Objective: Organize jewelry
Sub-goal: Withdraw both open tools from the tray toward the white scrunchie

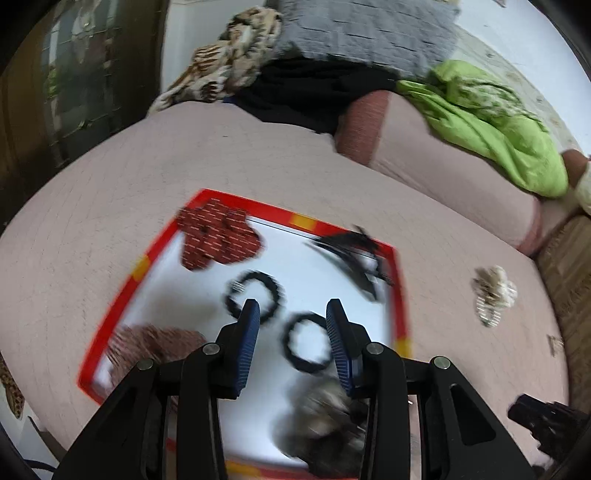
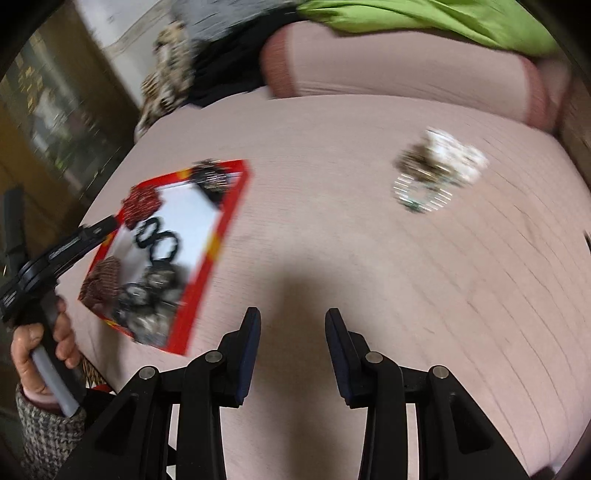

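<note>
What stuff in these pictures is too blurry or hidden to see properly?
- Left wrist view: the grey fuzzy thing on the tray is blurred and half hidden behind the left gripper.
- Left wrist view: the black clip is smeared by motion.
- Right wrist view: the pale pile on the bed is too blurred to identify.
- Right wrist view: the green cloth is cut off by the top edge.

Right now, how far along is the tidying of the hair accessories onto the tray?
Mostly done: the red-rimmed tray already holds the red scrunchie, two black hair ties, the black clip and more. Nothing is in hand: the left gripper and right gripper are open and empty. Left: the pale flower clip lying on the bedspread.
</note>
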Tool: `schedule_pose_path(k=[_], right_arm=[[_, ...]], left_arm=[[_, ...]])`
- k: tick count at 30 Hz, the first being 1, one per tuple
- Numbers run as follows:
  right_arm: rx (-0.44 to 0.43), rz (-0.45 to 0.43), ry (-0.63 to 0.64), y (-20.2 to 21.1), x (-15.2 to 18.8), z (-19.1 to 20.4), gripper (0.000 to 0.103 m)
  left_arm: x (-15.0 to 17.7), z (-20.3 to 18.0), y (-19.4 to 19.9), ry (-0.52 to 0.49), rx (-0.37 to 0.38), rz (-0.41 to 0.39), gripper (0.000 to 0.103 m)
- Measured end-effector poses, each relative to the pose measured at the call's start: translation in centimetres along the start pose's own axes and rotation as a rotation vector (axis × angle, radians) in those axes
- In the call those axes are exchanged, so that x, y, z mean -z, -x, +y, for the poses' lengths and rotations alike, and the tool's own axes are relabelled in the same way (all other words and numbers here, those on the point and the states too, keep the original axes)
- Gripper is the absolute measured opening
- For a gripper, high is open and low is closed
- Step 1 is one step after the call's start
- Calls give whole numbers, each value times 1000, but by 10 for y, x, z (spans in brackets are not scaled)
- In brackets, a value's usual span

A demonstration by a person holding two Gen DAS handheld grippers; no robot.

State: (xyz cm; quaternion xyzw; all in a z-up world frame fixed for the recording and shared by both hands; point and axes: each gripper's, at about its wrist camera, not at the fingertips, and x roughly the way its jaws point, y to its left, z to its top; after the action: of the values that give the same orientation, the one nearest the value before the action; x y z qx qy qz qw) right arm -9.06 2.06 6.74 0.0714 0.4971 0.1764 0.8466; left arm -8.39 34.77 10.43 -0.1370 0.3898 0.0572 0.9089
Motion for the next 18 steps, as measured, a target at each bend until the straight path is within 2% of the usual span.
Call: schedule_pose_path(k=[3,8,12,18], right_arm=[[19,-11,-56,11,11,-33,40],[27,-40,-152,29,30,-80,40],[20,-70,-210,41,44,-107,40],[2,-96,-270,52,61,-142,41]], left_arm=[[6,-21,16,-27,48,0,36],[14,-70,39,-129,94,25,36],[21,-109,45,-189,135,77,37],[31,-158,43,-227,165,151,37]])
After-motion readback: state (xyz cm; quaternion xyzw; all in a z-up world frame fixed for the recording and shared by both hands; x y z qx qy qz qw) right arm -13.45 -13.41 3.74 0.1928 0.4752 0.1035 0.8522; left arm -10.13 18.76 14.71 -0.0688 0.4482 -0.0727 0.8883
